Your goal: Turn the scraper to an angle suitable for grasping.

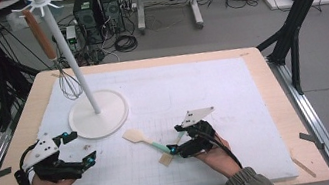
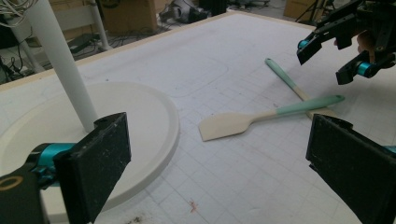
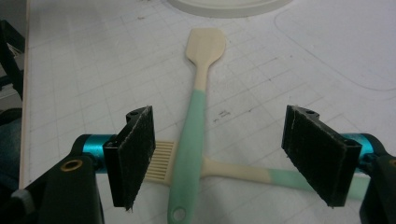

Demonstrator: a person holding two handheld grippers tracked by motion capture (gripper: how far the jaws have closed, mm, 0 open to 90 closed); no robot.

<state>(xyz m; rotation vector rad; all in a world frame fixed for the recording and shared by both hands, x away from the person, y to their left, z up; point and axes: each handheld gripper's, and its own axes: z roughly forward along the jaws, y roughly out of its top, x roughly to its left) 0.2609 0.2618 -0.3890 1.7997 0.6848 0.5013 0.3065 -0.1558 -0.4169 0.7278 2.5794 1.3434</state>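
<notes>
Right gripper view is looking down on the right gripper [image 3: 219, 158], its fingers standing wide apart and straddling the mint handle of the spatula [image 3: 194, 126], not yet pressing on it. The spatula is lying flat on the counter [image 1: 262, 81], crossed over a second utensil [image 3: 261, 176], handle near, cream blade pointing away toward the rack base [image 1: 98, 114]. Grasping and lifting are, I judge, still remaining. The left gripper [image 2: 219, 158] is waiting beside the base, fingers apart and empty. One whisk [image 1: 68, 83] is hanging on the rack.

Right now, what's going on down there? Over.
Right gripper open, straddling spatula handle. Left gripper open, idle by stand. Spatula lies across a brush. Nothing blocking.
</notes>
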